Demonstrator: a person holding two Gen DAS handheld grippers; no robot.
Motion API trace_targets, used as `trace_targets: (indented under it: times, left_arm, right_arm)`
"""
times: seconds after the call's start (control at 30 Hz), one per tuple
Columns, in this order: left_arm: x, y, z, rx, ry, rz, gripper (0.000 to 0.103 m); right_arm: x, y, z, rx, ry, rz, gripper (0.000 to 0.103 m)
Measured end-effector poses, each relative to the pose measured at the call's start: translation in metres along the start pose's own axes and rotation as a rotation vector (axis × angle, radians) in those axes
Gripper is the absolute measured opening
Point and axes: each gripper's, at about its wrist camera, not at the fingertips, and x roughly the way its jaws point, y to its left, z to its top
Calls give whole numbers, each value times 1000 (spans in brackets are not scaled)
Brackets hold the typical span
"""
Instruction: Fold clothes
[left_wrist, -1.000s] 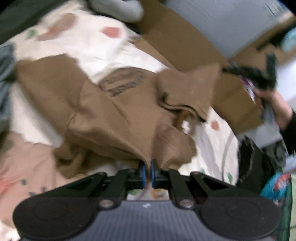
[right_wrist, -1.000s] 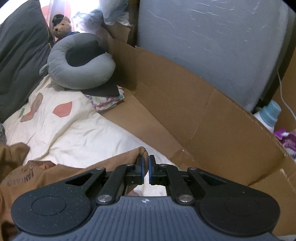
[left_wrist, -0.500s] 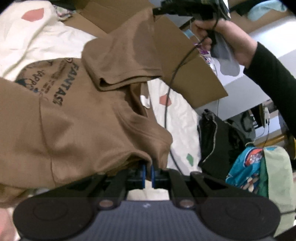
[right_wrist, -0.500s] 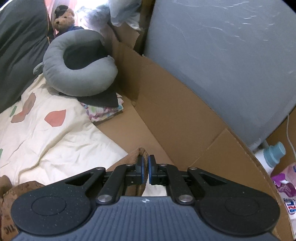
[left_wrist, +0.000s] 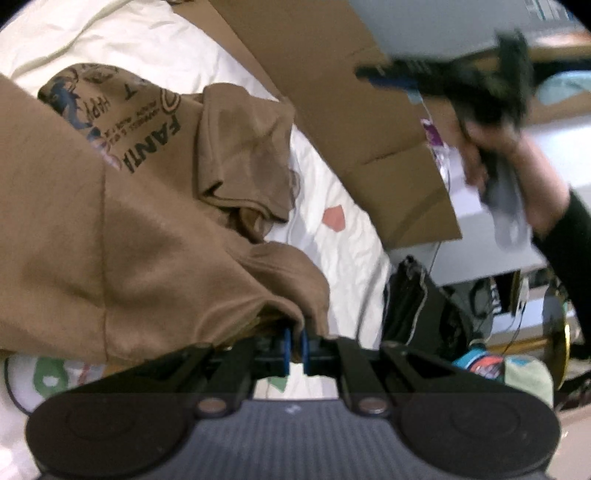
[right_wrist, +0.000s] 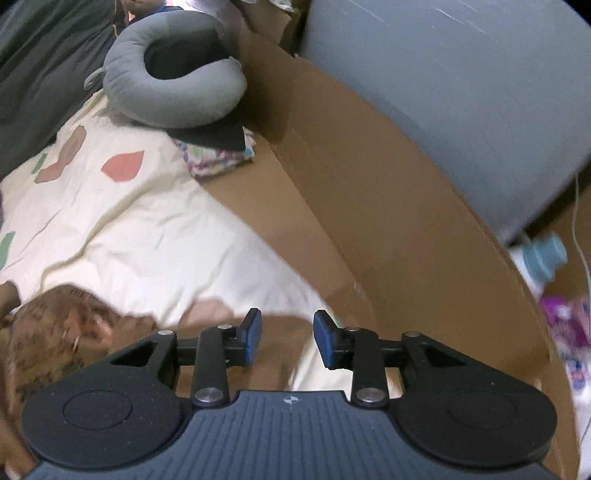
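A brown T-shirt (left_wrist: 122, 221) with dark print lies rumpled on a cream bedsheet (left_wrist: 325, 192). My left gripper (left_wrist: 294, 349) is shut on a fold of its fabric at the near edge. One sleeve (left_wrist: 243, 147) lies folded over on the shirt's chest. In the right wrist view my right gripper (right_wrist: 287, 338) has its jaws opening, nothing pinched between them, and the brown T-shirt (right_wrist: 74, 332) lies blurred below and to the left. The right gripper (left_wrist: 461, 81) also appears in the left wrist view, raised at the upper right in a person's hand (left_wrist: 517, 166).
Flattened cardboard (right_wrist: 369, 221) runs along the bed's right side against a grey panel (right_wrist: 461, 92). A grey neck pillow (right_wrist: 173, 70) and folded patterned cloth (right_wrist: 218, 158) sit at the bed's far end. A bottle (right_wrist: 543, 258) stands beyond the cardboard. Dark clothes (left_wrist: 417, 306) lie beside the bed.
My right gripper has let go of the shirt's sleeve and its jaws have parted; the sleeve has dropped onto the shirt. My left gripper has drawn its fold across, still gripping.
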Motion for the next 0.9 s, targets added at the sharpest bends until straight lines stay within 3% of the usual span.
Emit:
trace_targets:
  times: [0.17, 0.33, 0.47, 0.7, 0.9]
  left_arm:
    - [5, 1, -2, -26, 19, 43, 8]
    - [-20, -16, 0, 98, -9, -29, 36]
    - [-56, -21, 9, 203, -67, 18, 37]
    - [-83, -3, 20, 198, -125, 67, 37]
    - [-96, 16, 23, 173, -164, 138, 36]
  right_arm:
    - [-30, 4, -53, 79, 36, 47, 38]
    - [-50, 19, -108, 165, 55, 96, 38]
    - [-65, 30, -151, 267, 44, 135, 38]
    - [-71, 49, -210, 423, 43, 262, 38]
    - [-66, 81, -225, 408, 72, 371, 38]
